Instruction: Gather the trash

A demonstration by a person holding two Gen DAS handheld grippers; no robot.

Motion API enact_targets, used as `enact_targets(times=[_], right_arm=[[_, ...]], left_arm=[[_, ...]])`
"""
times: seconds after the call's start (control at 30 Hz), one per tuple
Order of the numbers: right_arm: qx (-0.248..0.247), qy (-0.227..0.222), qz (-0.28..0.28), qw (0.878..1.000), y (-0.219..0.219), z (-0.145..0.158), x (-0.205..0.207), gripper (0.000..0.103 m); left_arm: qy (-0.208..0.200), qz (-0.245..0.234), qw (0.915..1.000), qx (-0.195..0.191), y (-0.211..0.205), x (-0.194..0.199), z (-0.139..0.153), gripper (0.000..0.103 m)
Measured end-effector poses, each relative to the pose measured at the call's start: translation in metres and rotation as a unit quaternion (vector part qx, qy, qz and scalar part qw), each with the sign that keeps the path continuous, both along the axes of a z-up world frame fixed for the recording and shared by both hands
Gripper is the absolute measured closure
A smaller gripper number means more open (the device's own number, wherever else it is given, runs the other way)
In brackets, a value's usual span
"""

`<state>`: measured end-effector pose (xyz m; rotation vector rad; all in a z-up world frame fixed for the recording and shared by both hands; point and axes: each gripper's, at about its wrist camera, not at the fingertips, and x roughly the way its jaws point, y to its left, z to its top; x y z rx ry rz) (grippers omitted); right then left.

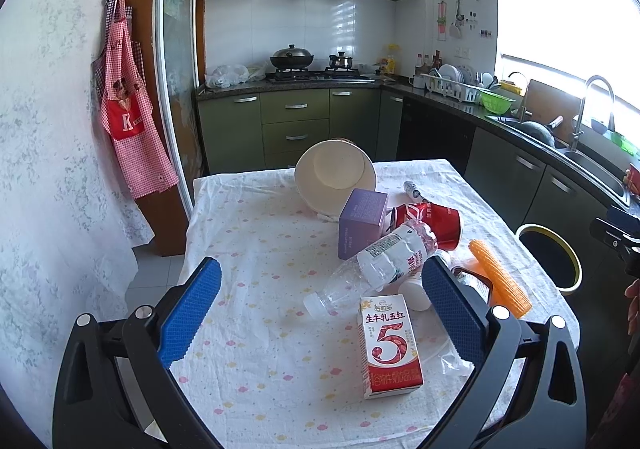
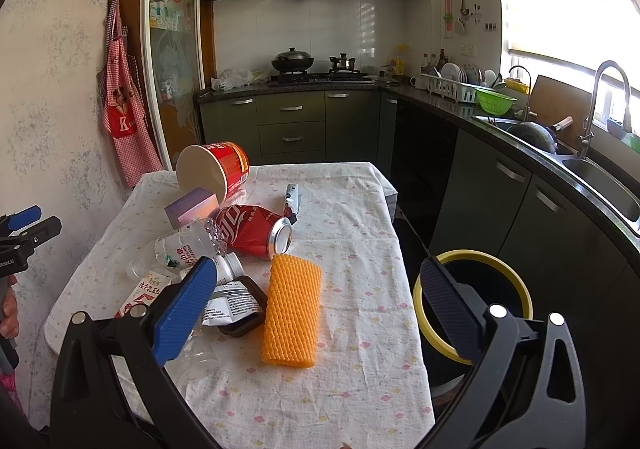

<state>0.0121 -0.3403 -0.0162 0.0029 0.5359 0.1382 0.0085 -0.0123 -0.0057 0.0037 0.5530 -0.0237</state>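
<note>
Left wrist view: the left gripper (image 1: 320, 305) hangs with jaws wide apart over the table (image 1: 248, 233). The milk carton (image 1: 389, 347) lies between the fingers, long axis toward the camera; the clear bottle (image 1: 376, 263) slants cap-down to the left. Left half of the cloth is bare.

Right wrist view: the right gripper (image 2: 316, 297) is spread, empty. The orange foam net (image 2: 292, 315) lies lengthwise, the can (image 2: 256, 231) opening rightward. The bin (image 2: 474, 303) stands just beside the table's right edge.

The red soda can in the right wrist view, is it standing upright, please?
No, the red soda can lies on its side on the tablecloth.
</note>
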Motion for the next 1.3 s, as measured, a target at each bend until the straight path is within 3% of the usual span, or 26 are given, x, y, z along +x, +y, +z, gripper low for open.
enact_targets(times=[0.83, 1.07, 1.3], right_arm=[[-0.002, 0.005, 0.002, 1.0, 0.001, -0.006, 0.006, 0.006], [-0.046, -0.009, 0.043, 0.998, 0.029, 0.0, 0.044, 0.006], [-0.11, -0.029, 0.139, 0.984, 0.103, 0.015, 0.127, 0.006]], left_arm=[[0.006, -0.003, 1.0, 0.002, -0.002, 0.006, 0.002, 0.004], [0.011, 0.015, 0.9997, 0.015, 0.014, 0.043, 0.0, 0.004], [0.025, 0.034, 0.999, 0.017, 0.041, 0.113, -0.017, 0.004]])
